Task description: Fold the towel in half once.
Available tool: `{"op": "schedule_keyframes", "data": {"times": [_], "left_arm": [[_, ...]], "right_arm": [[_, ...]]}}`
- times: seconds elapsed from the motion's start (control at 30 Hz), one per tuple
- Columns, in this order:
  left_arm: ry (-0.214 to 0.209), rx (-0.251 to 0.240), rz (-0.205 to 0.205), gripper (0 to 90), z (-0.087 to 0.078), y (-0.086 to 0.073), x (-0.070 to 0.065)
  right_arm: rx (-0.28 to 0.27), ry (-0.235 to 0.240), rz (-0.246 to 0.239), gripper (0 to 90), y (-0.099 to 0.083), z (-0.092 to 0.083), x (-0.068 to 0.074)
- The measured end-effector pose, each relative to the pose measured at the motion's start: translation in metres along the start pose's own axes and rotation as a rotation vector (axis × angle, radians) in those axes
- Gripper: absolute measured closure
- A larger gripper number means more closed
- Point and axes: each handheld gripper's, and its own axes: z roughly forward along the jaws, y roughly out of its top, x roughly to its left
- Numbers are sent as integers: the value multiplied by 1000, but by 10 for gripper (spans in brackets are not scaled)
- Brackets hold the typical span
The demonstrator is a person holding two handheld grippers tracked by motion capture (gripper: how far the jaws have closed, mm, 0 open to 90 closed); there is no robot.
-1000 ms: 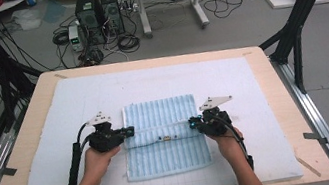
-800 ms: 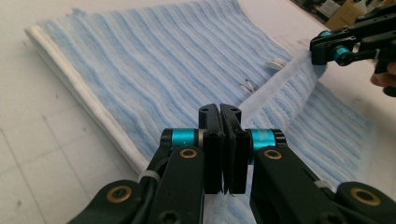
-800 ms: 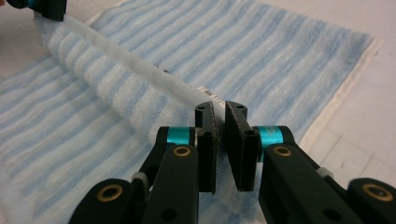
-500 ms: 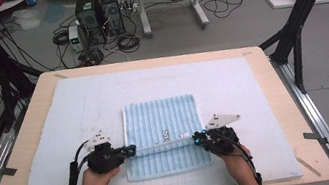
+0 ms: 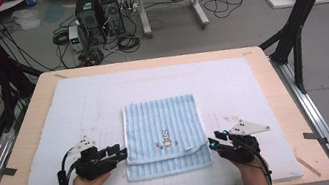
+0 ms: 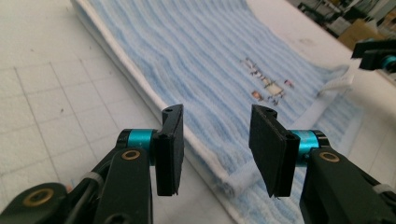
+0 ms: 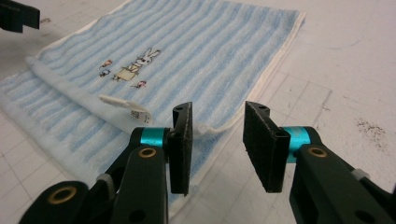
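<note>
A light blue striped towel (image 5: 162,120) lies folded on the mat, its upper layer ending just short of the near edge, with a small bunny picture (image 5: 166,138) on top. My left gripper (image 5: 122,153) sits at the towel's near left corner. Its jaws have just been opening and stand apart; the towel's (image 6: 201,56) hem lies beneath the left gripper (image 6: 217,114), untouched by the pads. My right gripper (image 5: 213,142) is at the near right corner. It too has just been opening, and the towel's (image 7: 196,51) corner lies loose below the right gripper (image 7: 219,109).
A white gridded mat (image 5: 252,83) covers the wooden table (image 5: 271,74). Black frame struts (image 5: 295,35) rise at both sides. Computers and cables (image 5: 98,12) stand on the floor beyond the far edge. A white label (image 7: 121,103) sticks out of the towel's fold.
Both hands have come toward the near edge, drawing the towel's upper layer with them. Both pairs of jaws then opened and let the towel go.
</note>
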Motion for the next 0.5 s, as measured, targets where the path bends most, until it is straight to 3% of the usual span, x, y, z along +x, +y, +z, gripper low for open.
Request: {"op": "schedule_keyframes", "data": {"times": [0.2, 0.3, 0.37, 0.47, 0.5], "left_arm": [[20, 42, -5, 554, 10, -2, -5], [39, 66, 10, 555, 13, -4, -7], [72, 86, 36, 563, 15, -5, -9], [97, 107, 81, 661, 18, -10, -11], [106, 104, 95, 693, 18, -11, -12]], "right_arm": [[-17, 22, 37, 457, 7, 9, 7], [8, 16, 50, 448, 10, 20, 8], [71, -27, 23, 464, 10, 30, 10], [140, -18, 30, 558, 6, 38, 10], [158, -10, 30, 631, 5, 39, 10]]}}
